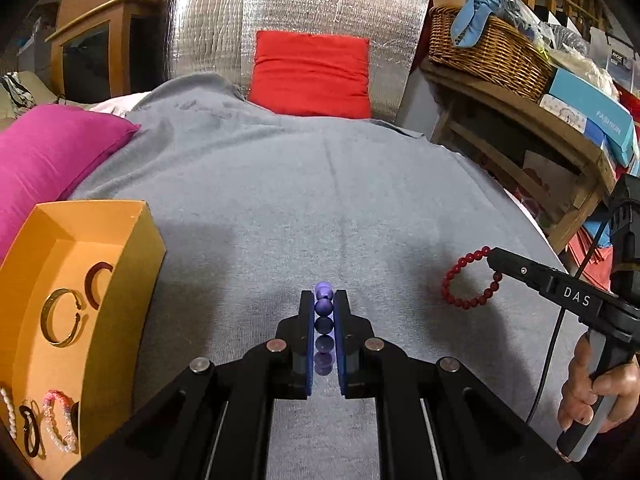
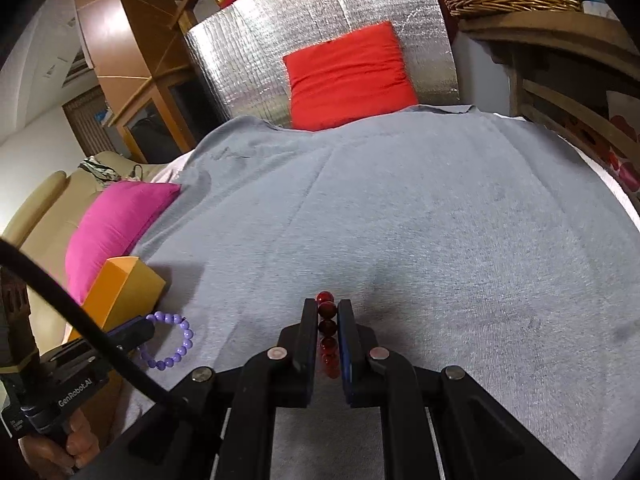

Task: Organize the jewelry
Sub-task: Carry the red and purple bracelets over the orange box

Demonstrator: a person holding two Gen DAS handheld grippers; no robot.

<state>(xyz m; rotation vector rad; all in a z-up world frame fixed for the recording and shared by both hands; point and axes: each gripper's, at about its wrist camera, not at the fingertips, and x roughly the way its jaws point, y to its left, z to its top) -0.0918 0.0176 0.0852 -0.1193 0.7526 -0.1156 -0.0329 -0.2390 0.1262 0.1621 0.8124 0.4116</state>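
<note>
My left gripper [image 1: 323, 300] is shut on a purple bead bracelet [image 1: 323, 306], held above the grey cloth [image 1: 280, 200]; it also shows in the right wrist view [image 2: 176, 340]. My right gripper [image 2: 325, 306] is shut on a red bead bracelet [image 2: 326, 310], which hangs as a ring in the left wrist view [image 1: 468, 280]. An orange box [image 1: 132, 248] stands at the left and holds gold bangles [image 1: 60, 316], a pink bead bracelet [image 1: 58, 424] and other pieces. The box corner also shows in the right wrist view [image 2: 124, 284].
A magenta cushion [image 1: 48, 156] lies behind the box. A red cushion [image 1: 312, 72] leans on a silver foil panel [image 1: 296, 4] at the back. A wooden shelf [image 1: 520, 120] with a wicker basket [image 1: 488, 48] and boxes stands at the right.
</note>
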